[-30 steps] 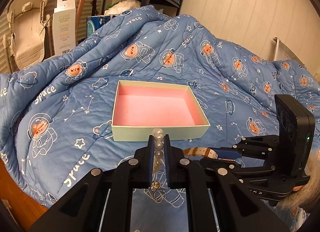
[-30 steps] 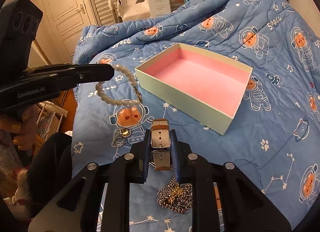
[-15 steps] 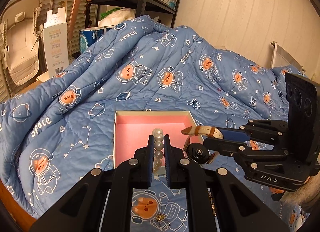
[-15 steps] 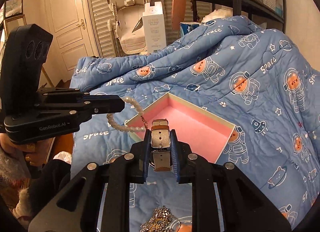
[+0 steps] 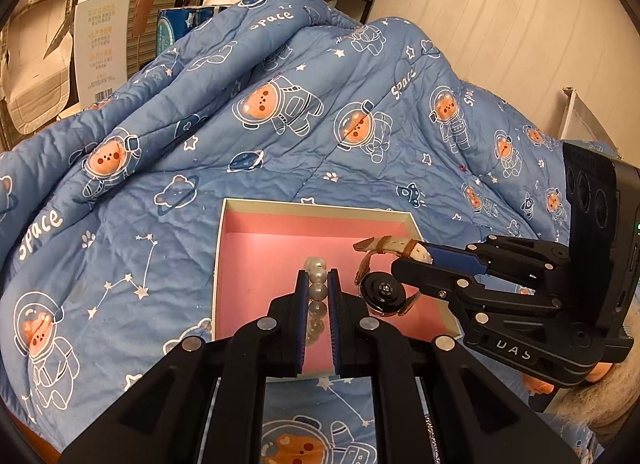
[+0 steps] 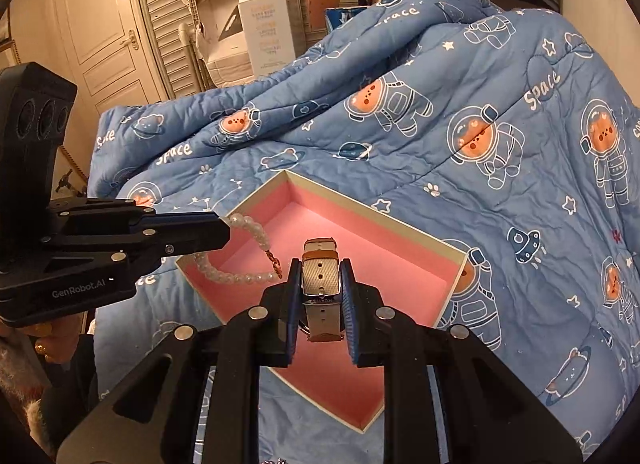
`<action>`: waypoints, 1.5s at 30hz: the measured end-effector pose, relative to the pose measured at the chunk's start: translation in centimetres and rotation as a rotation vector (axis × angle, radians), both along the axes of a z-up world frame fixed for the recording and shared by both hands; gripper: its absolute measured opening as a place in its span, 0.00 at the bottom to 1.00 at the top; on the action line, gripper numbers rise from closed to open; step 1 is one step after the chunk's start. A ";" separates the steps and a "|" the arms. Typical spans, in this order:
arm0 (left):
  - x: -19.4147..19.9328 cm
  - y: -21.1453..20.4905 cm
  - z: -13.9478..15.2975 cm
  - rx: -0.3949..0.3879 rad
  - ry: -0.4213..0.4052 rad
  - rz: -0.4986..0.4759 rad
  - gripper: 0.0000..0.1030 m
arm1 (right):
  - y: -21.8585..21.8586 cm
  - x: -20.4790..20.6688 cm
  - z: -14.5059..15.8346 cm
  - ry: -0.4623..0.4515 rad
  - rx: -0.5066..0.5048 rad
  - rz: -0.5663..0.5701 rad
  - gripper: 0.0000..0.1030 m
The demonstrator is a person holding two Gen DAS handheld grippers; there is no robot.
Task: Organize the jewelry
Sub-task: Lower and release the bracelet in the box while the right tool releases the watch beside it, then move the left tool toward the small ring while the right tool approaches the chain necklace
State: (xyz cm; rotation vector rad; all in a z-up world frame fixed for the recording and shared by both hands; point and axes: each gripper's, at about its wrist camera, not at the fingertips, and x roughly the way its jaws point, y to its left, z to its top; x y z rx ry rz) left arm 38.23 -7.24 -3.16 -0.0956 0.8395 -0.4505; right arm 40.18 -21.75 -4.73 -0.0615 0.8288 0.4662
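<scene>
Here we see a shallow rectangular box (image 5: 316,212) of stiff card, pale cream on its walls and matte pink inside, lying open on a bed under a soft, wrinkled blue quilt (image 5: 168,151) printed with bear astronauts and stars. The pink floor of the box shows nothing lying on it; both pieces of jewelry hang above it.

Our left gripper (image 5: 317,284) is clamped on a bracelet of round, glossy pearl beads (image 5: 316,280); from the right wrist view the strand (image 6: 240,260) loops down over the near corner of the box and ends in a short coppery chain.

Our right gripper (image 6: 320,284) is clamped on a watch (image 6: 320,280) by its pale woven strap with tan leather trim. From the left wrist view its round dark case (image 5: 382,292) dangles below the fingers, over the right side of the box.
</scene>
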 end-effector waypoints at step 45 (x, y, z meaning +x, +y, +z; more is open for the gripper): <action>-0.5 0.7 -1.3 0.026 -0.029 0.003 0.35 | 0.6 -0.1 -1.8 -0.075 -0.084 0.055 0.41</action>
